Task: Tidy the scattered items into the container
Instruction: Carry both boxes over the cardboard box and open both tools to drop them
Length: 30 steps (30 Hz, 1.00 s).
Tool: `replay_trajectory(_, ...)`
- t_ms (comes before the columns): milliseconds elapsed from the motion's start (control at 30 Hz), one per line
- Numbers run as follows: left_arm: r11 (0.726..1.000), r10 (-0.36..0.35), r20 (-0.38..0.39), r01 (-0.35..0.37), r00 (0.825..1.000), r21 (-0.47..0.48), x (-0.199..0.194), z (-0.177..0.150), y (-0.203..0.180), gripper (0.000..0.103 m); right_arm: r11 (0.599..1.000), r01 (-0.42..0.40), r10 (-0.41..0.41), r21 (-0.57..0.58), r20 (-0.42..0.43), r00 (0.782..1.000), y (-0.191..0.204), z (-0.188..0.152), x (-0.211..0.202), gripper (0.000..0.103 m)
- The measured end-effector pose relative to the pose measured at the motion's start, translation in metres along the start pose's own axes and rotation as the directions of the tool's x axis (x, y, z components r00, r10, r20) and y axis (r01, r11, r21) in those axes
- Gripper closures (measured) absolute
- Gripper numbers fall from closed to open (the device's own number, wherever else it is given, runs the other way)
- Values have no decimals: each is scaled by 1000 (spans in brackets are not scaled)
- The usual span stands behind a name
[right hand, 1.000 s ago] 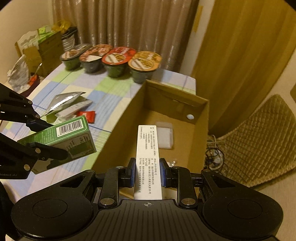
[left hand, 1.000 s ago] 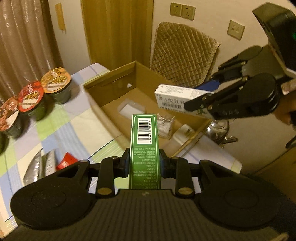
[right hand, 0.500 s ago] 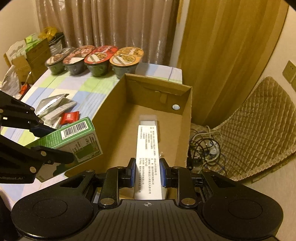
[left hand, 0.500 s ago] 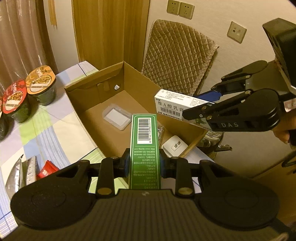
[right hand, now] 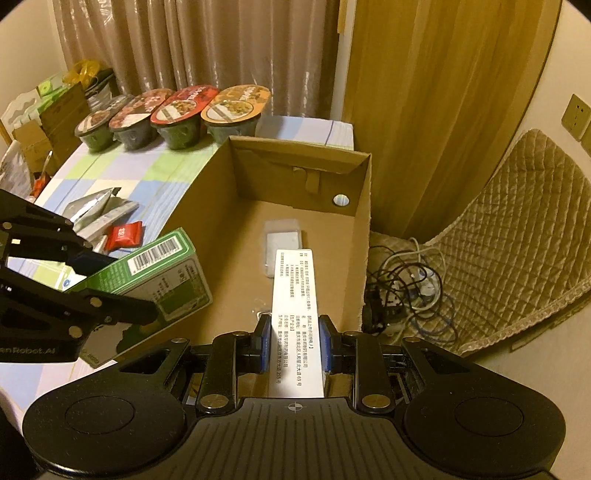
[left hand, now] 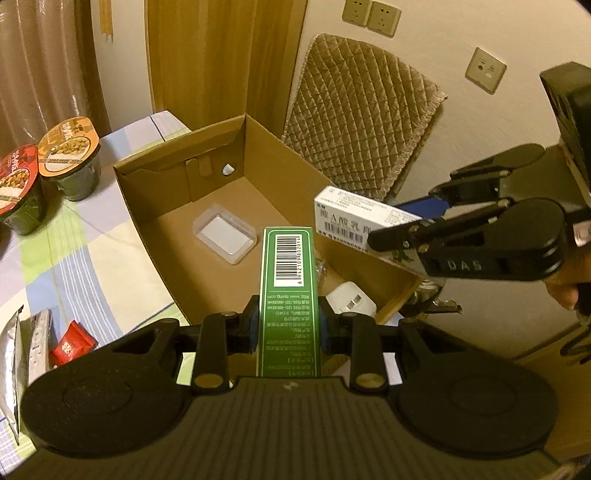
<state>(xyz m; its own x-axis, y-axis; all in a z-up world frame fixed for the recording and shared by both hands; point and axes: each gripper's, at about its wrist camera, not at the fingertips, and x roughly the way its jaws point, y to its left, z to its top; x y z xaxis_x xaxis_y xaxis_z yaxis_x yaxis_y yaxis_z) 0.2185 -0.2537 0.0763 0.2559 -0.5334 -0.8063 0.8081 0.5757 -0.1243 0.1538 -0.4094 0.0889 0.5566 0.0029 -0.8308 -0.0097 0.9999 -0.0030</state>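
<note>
Cardboard is filling the middle of both views: the box (right hand: 362, 221) is sitting open on a checked cloth (right hand: 122, 173) of blue, green and pale squares that is covering the table. We are holding our left gripper (left hand: 286, 326) over the box's near wall, its fingers (left hand: 252, 328) pinching a green carton (left hand: 288, 291) by its long sides, barcode end pointing forward. We are holding our right gripper (right hand: 295, 343) above the box's near end, its blue pads (right hand: 325, 345) squeezing a white carton (right hand: 295, 314) that is reaching out over the interior. On the box floor a clear tray (left hand: 224, 236) is lying near the far wall, with a white adapter (left hand: 351, 301) and a crumpled clear wrapper (left hand: 320, 268) closer to us. Out on the cloth, silver packets (right hand: 98, 212) and a red sachet (right hand: 123, 236) are lying beside the box, and four noodle bowls (right hand: 173, 114) are standing in a row along the far edge. Behind them brown curtains (right hand: 203, 48) are hanging next to a wooden door (right hand: 432, 92). A quilted pad (left hand: 354, 122) is leaning against the cream wall under some sockets (left hand: 371, 16), and cables (right hand: 410, 284) are tangling on the floor beside the box
</note>
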Motion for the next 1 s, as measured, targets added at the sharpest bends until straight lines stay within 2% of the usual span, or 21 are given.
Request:
replay_trajectory(100,1000,23,27,-22,999,-14,2,4,2,78,1000,-1,1,6,-3,1000,-1,-1,3,75)
replay_trajectory(200,999,32,46,-31,998,-26,-1,7,5,72,1000,-2,2,8,-7,1000,-3,-2,5,75)
replay_trajectory(667,995,64,50,-60,997,-74,-16,-7,22,71,1000,-21,21,9,-3,1000,9,2,12,74)
replay_trajectory(867,995,66,44,-63,997,-74,-17,-14,26,71,993,-77,73,92,43,996,2,9,16,74)
replay_trajectory(1000,995,68,45,-65,997,-78,-20,-17,30,71,992,-61,55,112,52,997,-2,11,15,74)
